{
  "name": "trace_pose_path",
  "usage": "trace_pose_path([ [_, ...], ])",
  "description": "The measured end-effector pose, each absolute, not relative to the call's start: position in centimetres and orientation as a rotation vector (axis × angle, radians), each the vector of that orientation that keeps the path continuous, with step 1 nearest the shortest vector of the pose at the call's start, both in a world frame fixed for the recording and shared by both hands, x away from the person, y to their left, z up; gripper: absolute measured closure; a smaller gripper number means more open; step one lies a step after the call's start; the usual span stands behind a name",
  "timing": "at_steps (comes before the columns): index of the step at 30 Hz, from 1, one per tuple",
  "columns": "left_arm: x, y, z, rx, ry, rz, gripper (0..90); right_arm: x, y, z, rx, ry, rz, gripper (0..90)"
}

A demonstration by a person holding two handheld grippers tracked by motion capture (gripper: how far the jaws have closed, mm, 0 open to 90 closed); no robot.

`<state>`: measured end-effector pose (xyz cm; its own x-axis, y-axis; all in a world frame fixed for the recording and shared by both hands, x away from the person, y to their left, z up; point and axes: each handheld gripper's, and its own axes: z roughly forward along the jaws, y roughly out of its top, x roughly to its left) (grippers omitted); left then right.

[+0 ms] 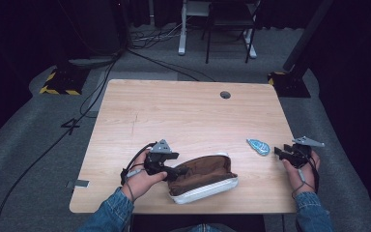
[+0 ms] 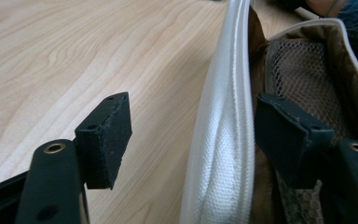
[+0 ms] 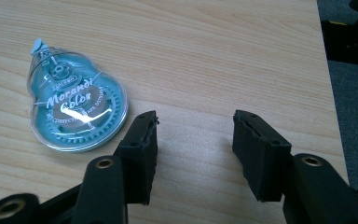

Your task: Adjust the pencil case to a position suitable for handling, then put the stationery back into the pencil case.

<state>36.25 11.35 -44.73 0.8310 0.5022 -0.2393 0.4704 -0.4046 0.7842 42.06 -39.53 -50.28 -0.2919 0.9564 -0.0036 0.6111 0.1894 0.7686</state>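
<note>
A brown pouch [image 1: 203, 176] with a white zip rim lies open near the table's front edge. My left gripper [image 1: 172, 171] is at its left end. In the left gripper view the jaws [image 2: 198, 126] stand apart on either side of the pouch's white rim [image 2: 223, 140], one pad outside and one inside against the mesh lining, neither pressing. A teal correction-tape dispenser [image 1: 258, 146] lies to the right of the pouch. My right gripper [image 1: 280, 152] rests just right of it, open, with bare wood between its pads [image 3: 193, 140] and the dispenser [image 3: 77, 109] beside the left jaw.
The wooden table [image 1: 174, 111] has a round cable hole [image 1: 225, 94] at the back right. Beyond it are desk and chair legs [image 1: 207, 43], floor cables [image 1: 96, 82] and yellow-black stand bases [image 1: 58, 84]. The table's right edge is close to my right hand.
</note>
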Motion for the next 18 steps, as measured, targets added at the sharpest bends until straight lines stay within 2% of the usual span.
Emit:
trace_pose_path([
  [5,36.1,11.8,-43.6,2.038,0.700,0.069,27.2,42.1,-39.5,-50.3,1.462,1.979,0.924,50.0],
  [9,35.9,12.6,-42.3,2.041,0.700,0.173,27.6,42.1,-39.5,-50.3,1.461,1.980,0.926,49.1],
  [13,35.9,13.5,-41.6,2.004,0.719,0.193,27.7,42.1,-39.5,-50.3,1.458,1.985,0.924,48.0],
  [15,36.1,14.4,-41.2,1.976,0.739,0.200,27.4,42.1,-39.5,-50.3,1.466,1.983,0.920,41.1],
  [17,36.3,15.3,-41.0,1.954,0.768,0.224,27.2,42.1,-39.5,-50.3,1.466,1.988,0.920,40.0],
  [18,36.5,16.4,-40.8,1.948,0.799,0.282,27.0,42.1,-39.5,-50.3,1.466,1.989,0.921,39.8],
])
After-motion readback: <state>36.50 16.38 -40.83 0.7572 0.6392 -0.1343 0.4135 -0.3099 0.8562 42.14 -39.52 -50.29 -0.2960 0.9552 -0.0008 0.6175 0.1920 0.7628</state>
